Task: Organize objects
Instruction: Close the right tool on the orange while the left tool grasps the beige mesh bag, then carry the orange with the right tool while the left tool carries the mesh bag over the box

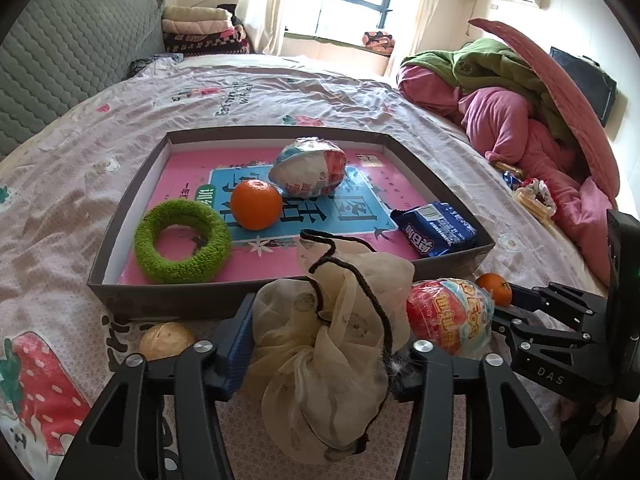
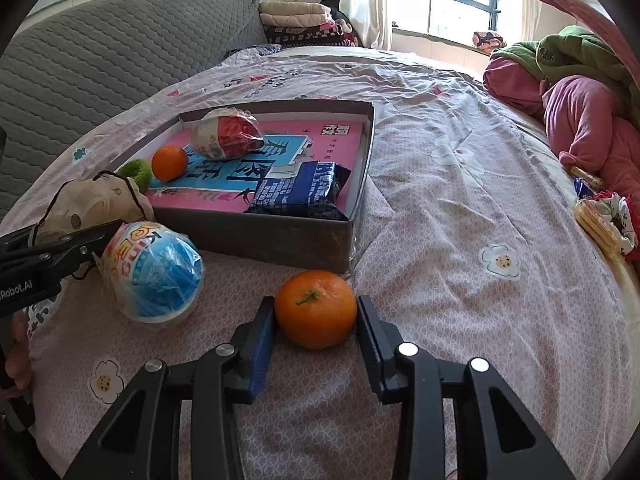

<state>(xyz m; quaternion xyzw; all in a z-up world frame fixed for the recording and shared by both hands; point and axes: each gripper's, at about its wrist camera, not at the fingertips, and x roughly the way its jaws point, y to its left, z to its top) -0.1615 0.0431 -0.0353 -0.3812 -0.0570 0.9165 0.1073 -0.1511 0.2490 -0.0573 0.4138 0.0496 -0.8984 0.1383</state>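
Observation:
A grey shallow box [image 1: 160, 300] lies on the bed and holds a green fuzzy ring [image 1: 182, 240], an orange [image 1: 256, 204], a wrapped toy egg [image 1: 308, 172] and a blue snack pack [image 1: 436, 228]. In front of the box my left gripper [image 1: 324, 356] has its pads against a cream cloth pouch [image 1: 332, 360] with a black cord. To its right a second wrapped egg [image 2: 154, 276] rests on the sheet. My right gripper [image 2: 316, 320] is shut on a second orange [image 2: 316, 308] that sits on the sheet by the box's near corner [image 2: 348, 240].
A small beige ball [image 1: 166, 340] lies left of my left gripper. Pink and green bedding [image 1: 520, 120] is heaped along the right side, with loose snacks [image 2: 600, 224] beside it. A grey padded headboard [image 2: 100, 68] and folded blankets [image 2: 296, 20] stand at the far left.

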